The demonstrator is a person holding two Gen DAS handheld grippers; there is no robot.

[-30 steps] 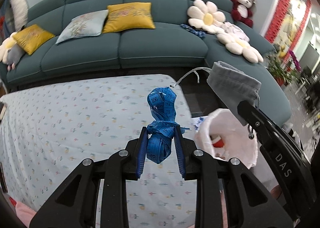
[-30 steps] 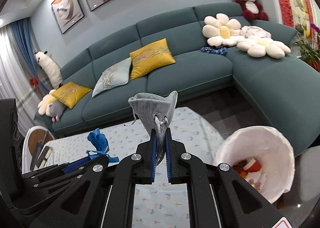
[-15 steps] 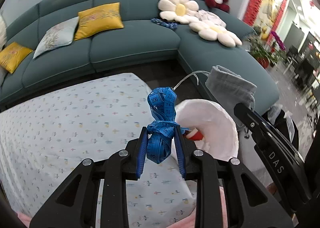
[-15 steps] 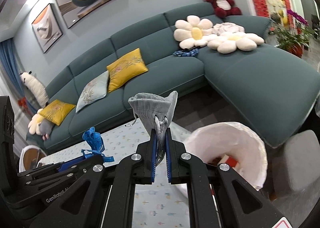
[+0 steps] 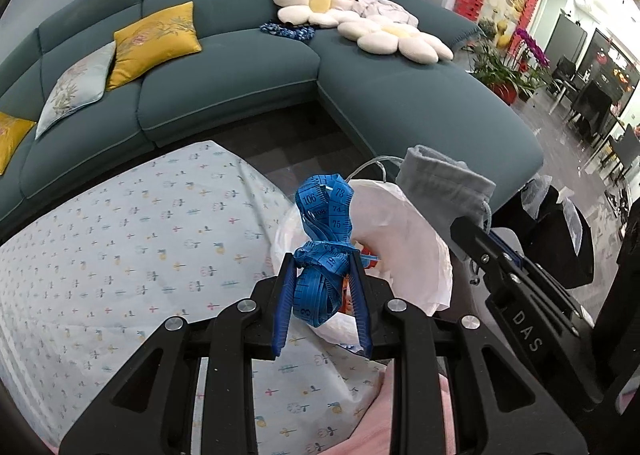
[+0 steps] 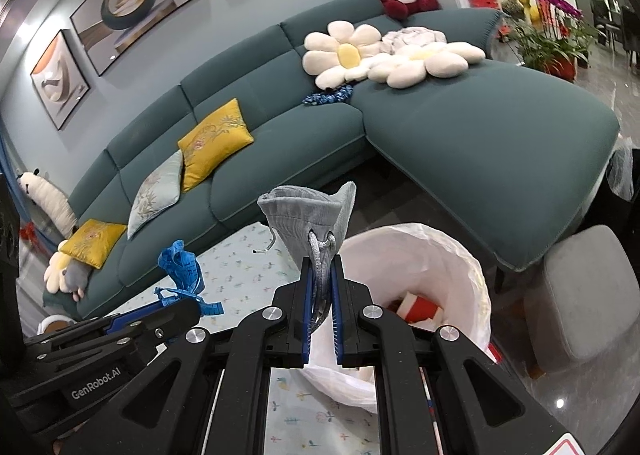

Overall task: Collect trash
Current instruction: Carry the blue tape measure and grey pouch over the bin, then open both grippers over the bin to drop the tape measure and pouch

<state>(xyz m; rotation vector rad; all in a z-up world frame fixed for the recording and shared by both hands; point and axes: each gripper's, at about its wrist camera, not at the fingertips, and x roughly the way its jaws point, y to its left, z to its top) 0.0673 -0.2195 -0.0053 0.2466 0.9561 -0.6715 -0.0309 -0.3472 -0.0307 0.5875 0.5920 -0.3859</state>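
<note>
Both grippers have swung right since 1 s ago: bin that sat at the right margin of the L wrist view now sits directly behind the L fingers, and in the R wrist view it has come up close under the R fingers.

L gripper (image 5: 322, 267): fingers pinching a bundled blue tape measure (image 5: 322, 223), tied round its middle, upper loop standing above the tips, lower loop hanging between the pads. Printed numbers legible.

R gripper (image 6: 322, 275): fingers pressed nearly together on the gathered neck and cord of a grey drawstring pouch (image 6: 310, 215); pouch body flares upward, soft, looks empty; one cord end dangles to its left.

White-lined trash bin (image 6: 440, 255) stands off the table's right edge, beside the patterned tablecloth (image 5: 120, 239). Already holds some trash: red-and-white cup, other scraps, not identifiable.

Progress, judged: both items lifted clear of the table and carried to the bin; neither dropped yet. Tape measure appears roughly over the bin mouth, pouch near its left rim. Left to do: centre each over the opening, release. No further trash visible on the cloth in view.
</note>
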